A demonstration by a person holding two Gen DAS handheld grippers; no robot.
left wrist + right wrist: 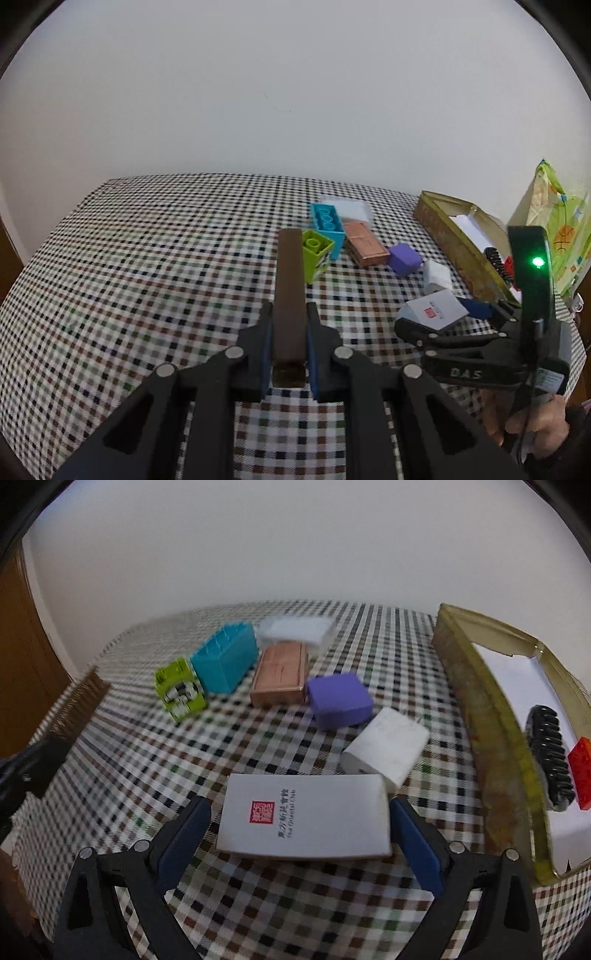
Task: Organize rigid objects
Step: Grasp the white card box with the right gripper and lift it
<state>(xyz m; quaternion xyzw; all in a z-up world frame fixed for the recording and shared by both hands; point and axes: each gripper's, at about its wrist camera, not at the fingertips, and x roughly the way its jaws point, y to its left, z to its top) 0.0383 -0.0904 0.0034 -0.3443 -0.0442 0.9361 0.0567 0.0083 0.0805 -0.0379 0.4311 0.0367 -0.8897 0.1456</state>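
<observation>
My left gripper (290,314) is shut on the near end of a long brown bar (290,273), which sticks out forward above the checked tablecloth (147,277). In the right wrist view the bar (79,705) shows at the far left. My right gripper (300,808) stands open astride a flat white box with a red seal (303,819), which lies on the cloth. A small gap shows at the box's left side. In the left wrist view the right gripper (439,317) is low at the right, around the white box (437,308).
Behind lie a green brick (179,690), a blue brick (225,659), a copper box (280,674), a purple cube (338,699), a white block (386,747) and a clear packet (295,627). At right, a gold tin (476,701) holds a black comb (550,753) and a red brick (581,771).
</observation>
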